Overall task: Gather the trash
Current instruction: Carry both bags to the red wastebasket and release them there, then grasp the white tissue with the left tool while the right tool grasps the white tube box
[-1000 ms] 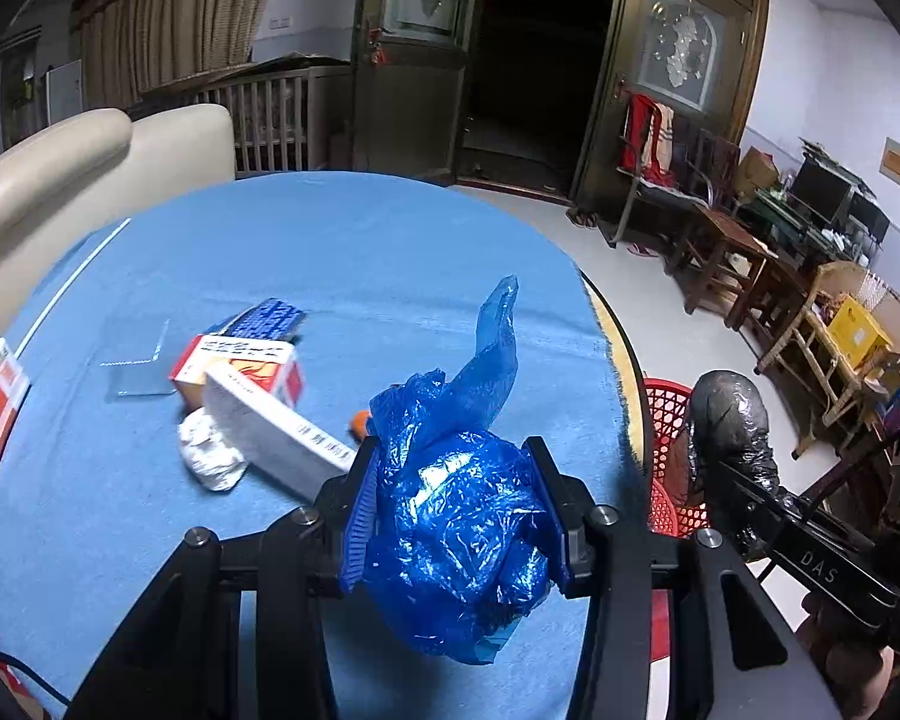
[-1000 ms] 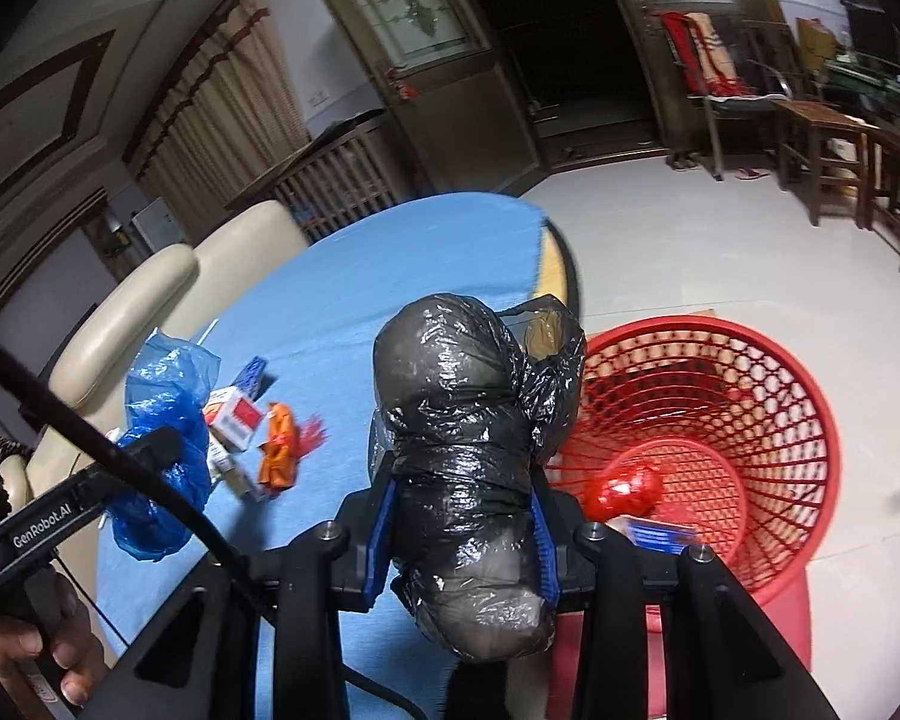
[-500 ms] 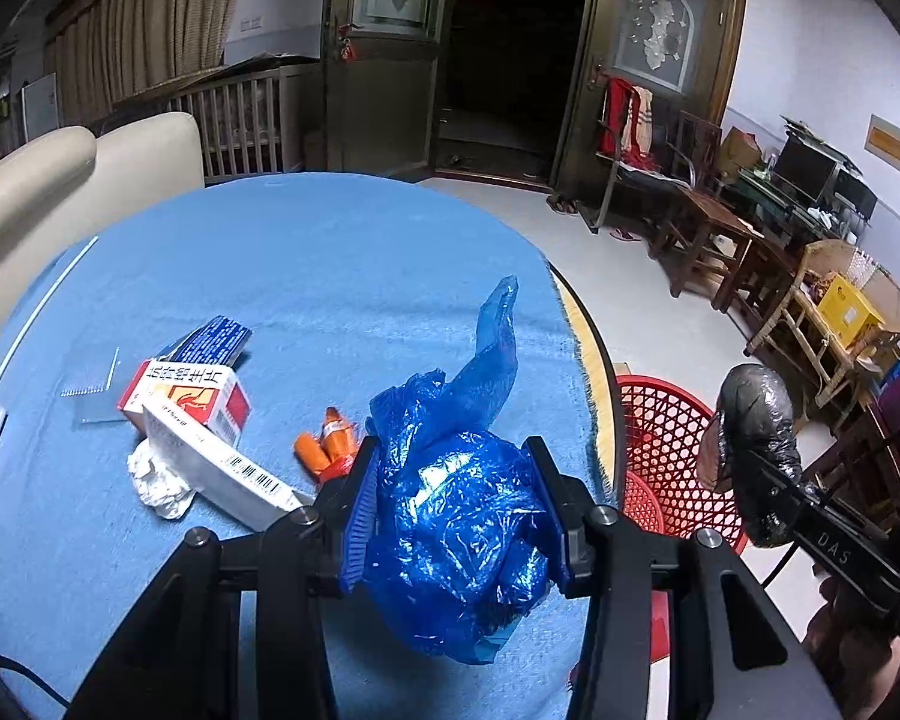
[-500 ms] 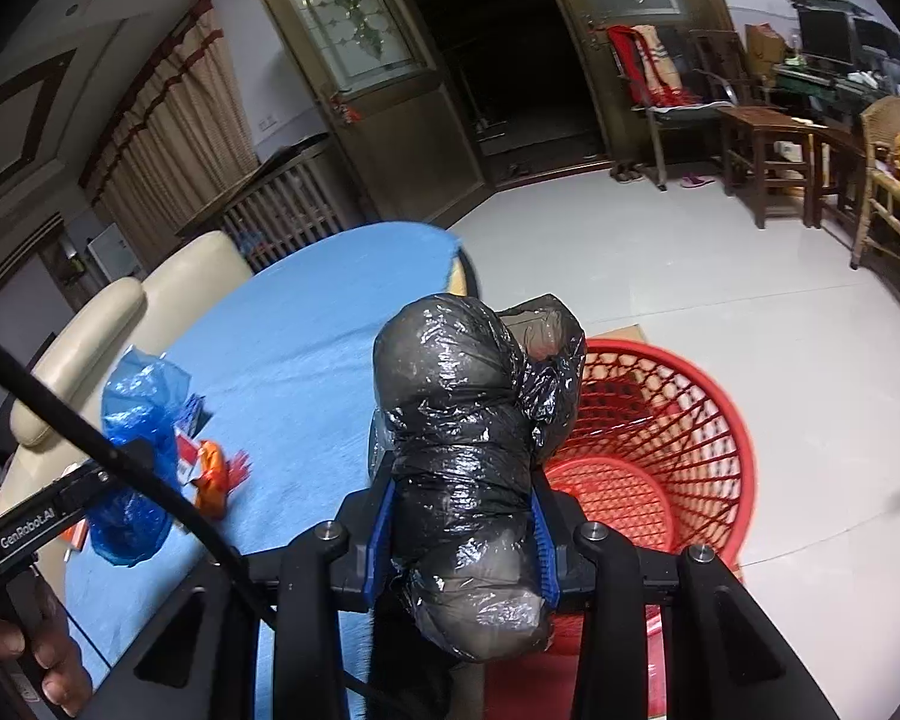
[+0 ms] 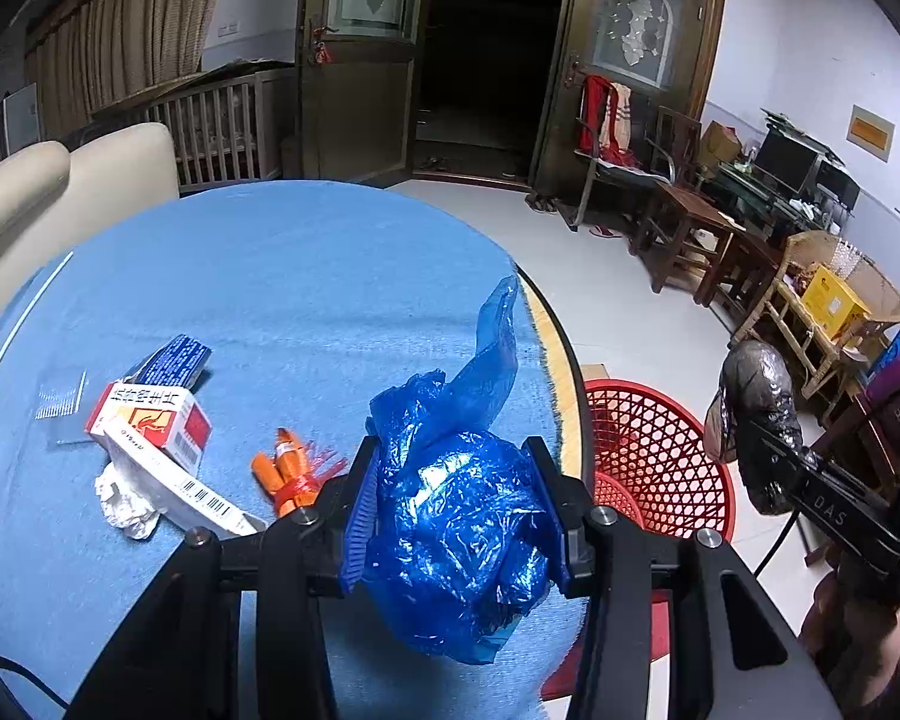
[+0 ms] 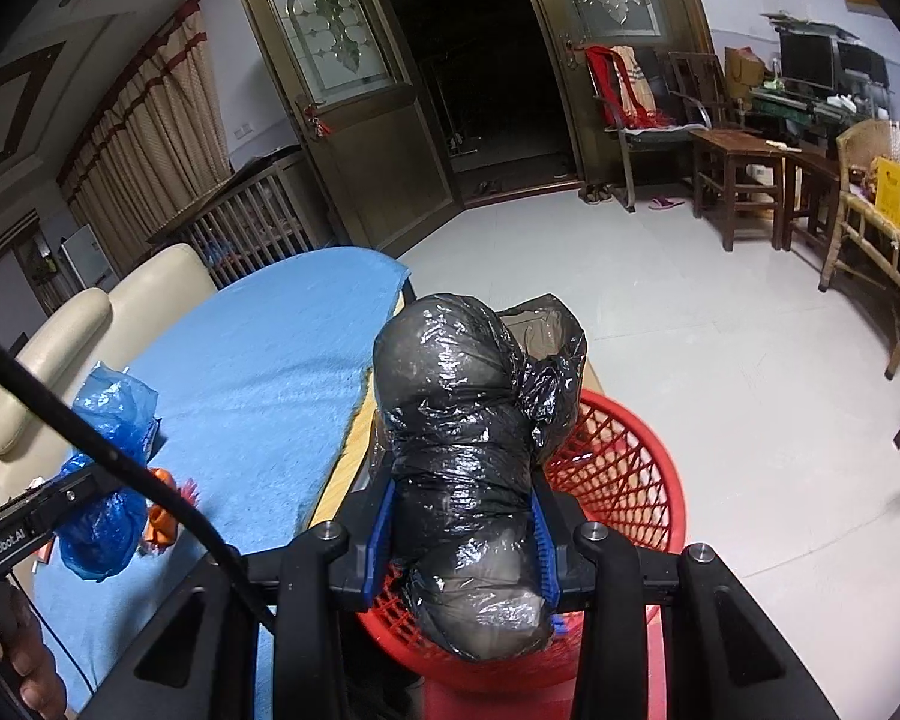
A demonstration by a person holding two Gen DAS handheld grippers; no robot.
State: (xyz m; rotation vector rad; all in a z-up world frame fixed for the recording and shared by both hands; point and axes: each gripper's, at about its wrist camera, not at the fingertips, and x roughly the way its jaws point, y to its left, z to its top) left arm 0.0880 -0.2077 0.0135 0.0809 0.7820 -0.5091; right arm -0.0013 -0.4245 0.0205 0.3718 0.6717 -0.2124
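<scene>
We see a round table under a blue cloth, with a red plastic lattice basket on the pale floor just beside its edge. Our right gripper pinches a crumpled black plastic bag bundle above the basket's rim, and our left gripper pinches a crumpled blue plastic bag over the table's near edge. On the cloth lie a red-and-white cardboard carton, a crumpled orange wrapper and a wad of white paper, all close together.

Blue-clothed table, scattered boxes
</scene>
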